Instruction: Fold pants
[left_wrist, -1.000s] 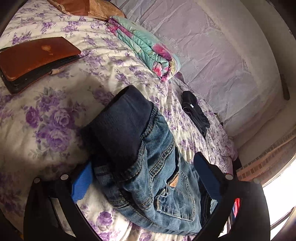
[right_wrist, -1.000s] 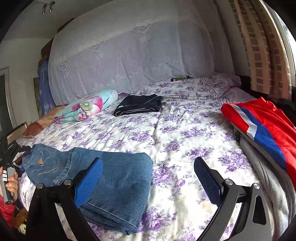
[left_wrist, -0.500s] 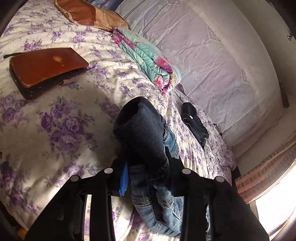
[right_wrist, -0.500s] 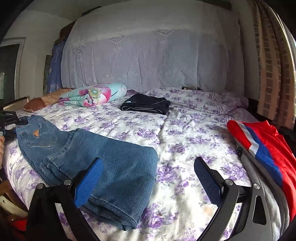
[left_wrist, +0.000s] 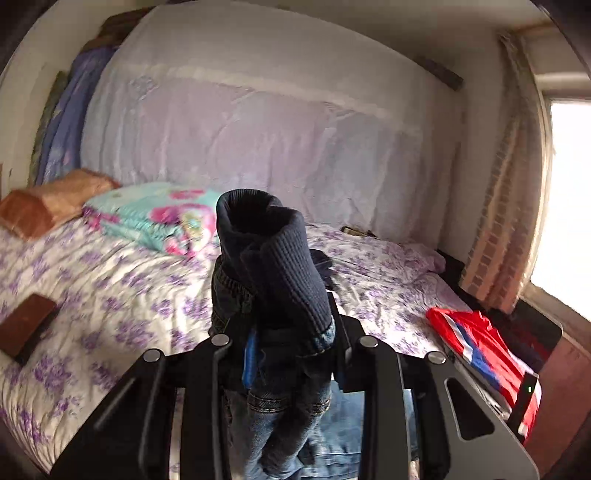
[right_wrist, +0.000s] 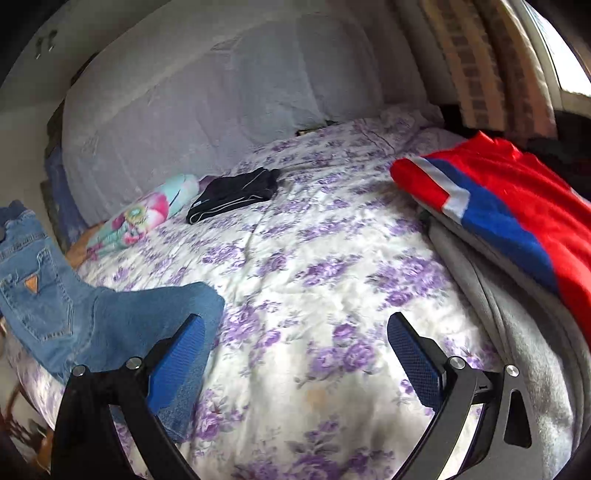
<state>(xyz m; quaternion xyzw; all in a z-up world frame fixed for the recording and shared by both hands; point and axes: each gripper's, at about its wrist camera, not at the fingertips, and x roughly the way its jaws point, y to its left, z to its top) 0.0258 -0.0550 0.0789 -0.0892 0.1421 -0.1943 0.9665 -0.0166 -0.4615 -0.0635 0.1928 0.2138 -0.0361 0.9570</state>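
Note:
The blue jeans (right_wrist: 55, 295) have a dark knit waistband (left_wrist: 273, 266). My left gripper (left_wrist: 291, 354) is shut on the bunched waistband and holds it up above the bed; the denim hangs down below the jaws. In the right wrist view the waist end with its back pocket rises at the far left, while the folded leg part lies on the bed under my right gripper's left finger (right_wrist: 177, 362). My right gripper (right_wrist: 295, 354) is open and empty, just above the floral bedspread (right_wrist: 314, 258).
A red, white and blue garment (right_wrist: 517, 206) lies on a grey blanket (right_wrist: 535, 369) at the right bed edge. A folded black garment (right_wrist: 232, 195) and a floral pillow (right_wrist: 147, 214) lie farther back. A brown case (left_wrist: 26, 328) lies at the left. A curtained window (left_wrist: 569, 206) is right.
My left gripper has shut on the waistband and lifted it, tilting up toward the headboard. The jeans' waist end has risen off the bed. My right gripper stays open and has shifted slightly.

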